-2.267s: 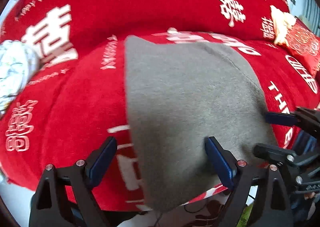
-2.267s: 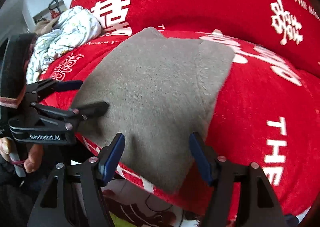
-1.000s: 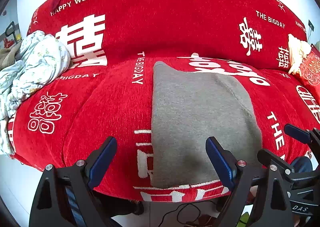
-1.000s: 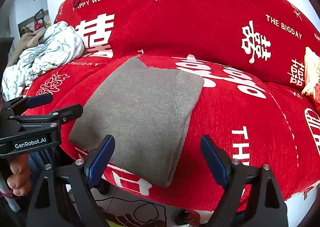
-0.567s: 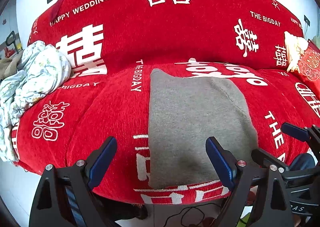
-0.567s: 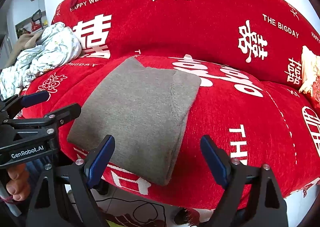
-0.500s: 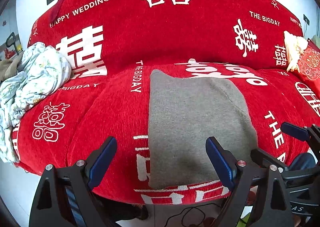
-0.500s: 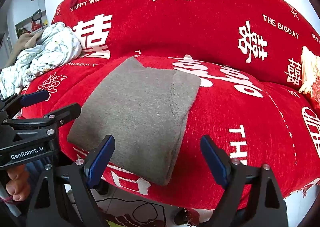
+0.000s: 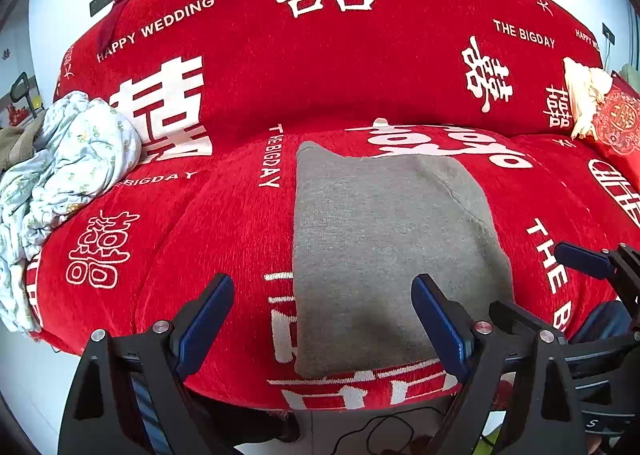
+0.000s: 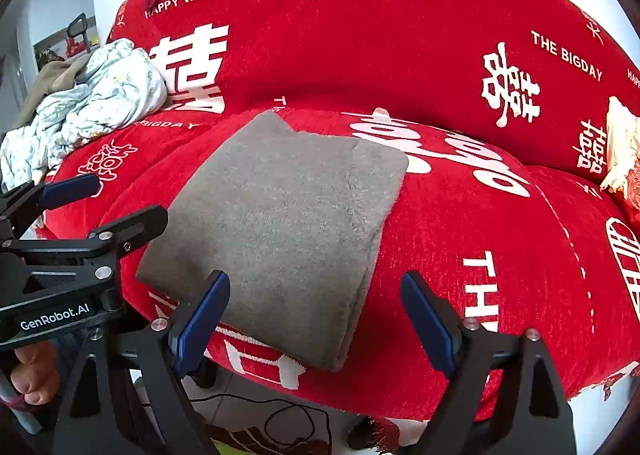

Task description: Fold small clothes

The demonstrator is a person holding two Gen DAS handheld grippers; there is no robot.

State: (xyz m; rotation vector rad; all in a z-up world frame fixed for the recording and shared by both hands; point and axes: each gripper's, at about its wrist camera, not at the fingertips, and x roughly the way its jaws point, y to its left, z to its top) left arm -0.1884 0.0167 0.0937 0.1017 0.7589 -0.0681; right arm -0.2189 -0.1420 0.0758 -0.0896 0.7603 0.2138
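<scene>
**Grey garment folded flat on sofa seat; both grippers spread wide and empty**

The grey garment lies folded into a rough rectangle on the seat cushion of the red sofa, its near edge reaching the front lip of the cushion. The surface is flat, with one folded layer showing as a seam line along its right side in the left wrist view. In the right wrist view the same grey garment sits left of centre, its near corner hanging slightly over the cushion front.

The left gripper has its blue-padded fingers spread wide. Nothing is between them; they frame the garment's near edge from in front of the cushion (contact with the fabric is not evident). The right gripper is likewise fully spread and empty, positioned before the garment's near right corner, with no fabric pinched.

Each tool appears in the other's view: the right gripper at the right edge of the left wrist view, the left gripper at the left edge of the right wrist view, a bare hand visible under it.

Surroundings: a crumpled pale floral cloth is heaped at the sofa's left end, well apart from the garment. A red and cream cushion rests at the right end. A black cable lies on the floor below the sofa front.
</scene>
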